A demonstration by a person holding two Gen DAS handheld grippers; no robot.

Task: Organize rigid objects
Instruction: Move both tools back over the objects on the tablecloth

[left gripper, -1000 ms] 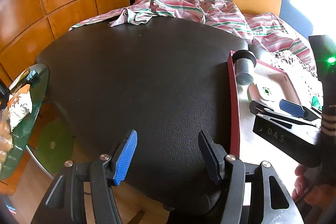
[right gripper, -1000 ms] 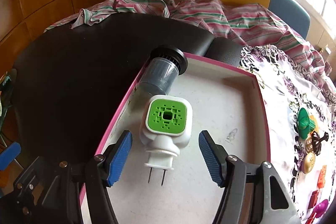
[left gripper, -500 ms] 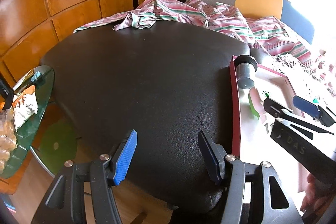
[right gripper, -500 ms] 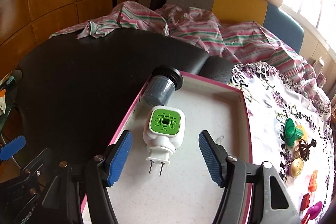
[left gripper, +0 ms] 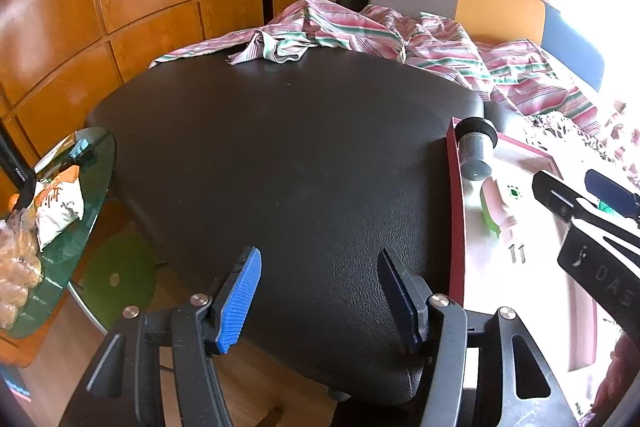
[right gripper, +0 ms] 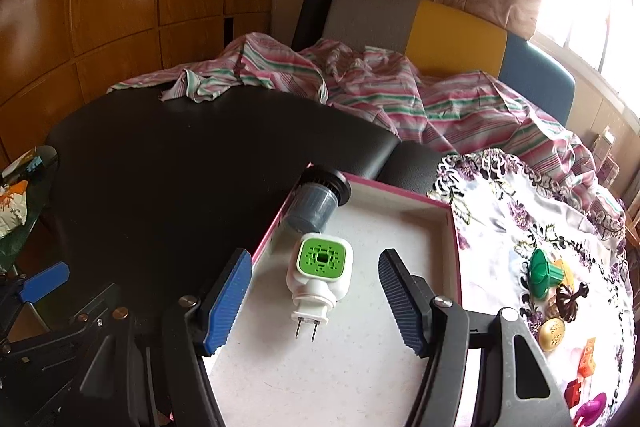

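A pink-rimmed white tray (right gripper: 400, 187) holds a white plug-in device with a green top (right gripper: 320, 269) and a grey cylinder with a black cap (right gripper: 316, 205) lying on its side. My right gripper (right gripper: 314, 301) is open and empty, raised above the tray with the plug-in device seen between its fingers. My left gripper (left gripper: 320, 295) is open and empty over the black cushion (left gripper: 280, 155). The tray (left gripper: 454, 211), plug-in device (left gripper: 498, 205) and cylinder (left gripper: 474, 151) also show in the left wrist view. Small items lie on the floral cloth: a green piece (right gripper: 542, 273), a gold ball (right gripper: 552, 333), a brown piece (right gripper: 568, 301).
A striped pink sheet (right gripper: 360, 87) is bunched behind the cushion. A grey, yellow and blue backrest (right gripper: 440, 27) stands at the back. A glass side table (left gripper: 52, 211) with snack packets is at the left. Wooden panels line the left wall.
My right gripper has pulled back and up from the plug-in device, which now looks smaller and lies free on the tray. The left gripper has drawn back a little.
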